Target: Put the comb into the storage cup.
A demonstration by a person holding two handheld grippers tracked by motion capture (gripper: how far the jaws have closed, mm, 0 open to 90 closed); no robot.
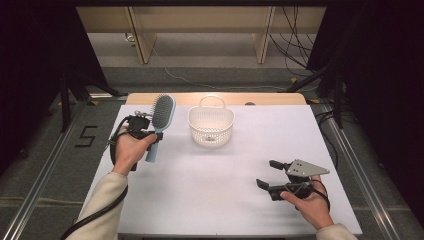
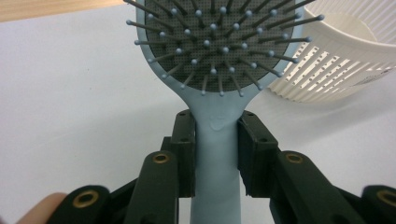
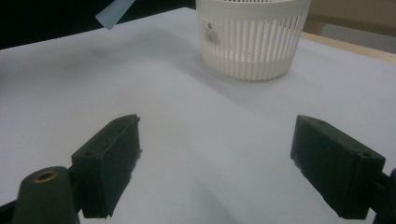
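A light blue hairbrush (image 1: 161, 119) with a dark bristle pad is held above the left part of the table. My left gripper (image 1: 150, 135) is shut on its handle, just below the head; in the left gripper view the hairbrush (image 2: 217, 140) handle runs up between the two closed jaws. A white slotted basket (image 1: 211, 125) with a hoop handle stands at the table's far middle, to the right of the brush. My right gripper (image 1: 266, 173) hovers open over the near right of the table, nothing between its jaws, and the basket (image 3: 252, 37) lies ahead of it.
A white sheet covers the table (image 1: 225, 170), with a strip of wood showing at the far edge. Metal rails run along both sides of the table. Cables lie on the floor beyond, and wooden furniture legs stand at the back.
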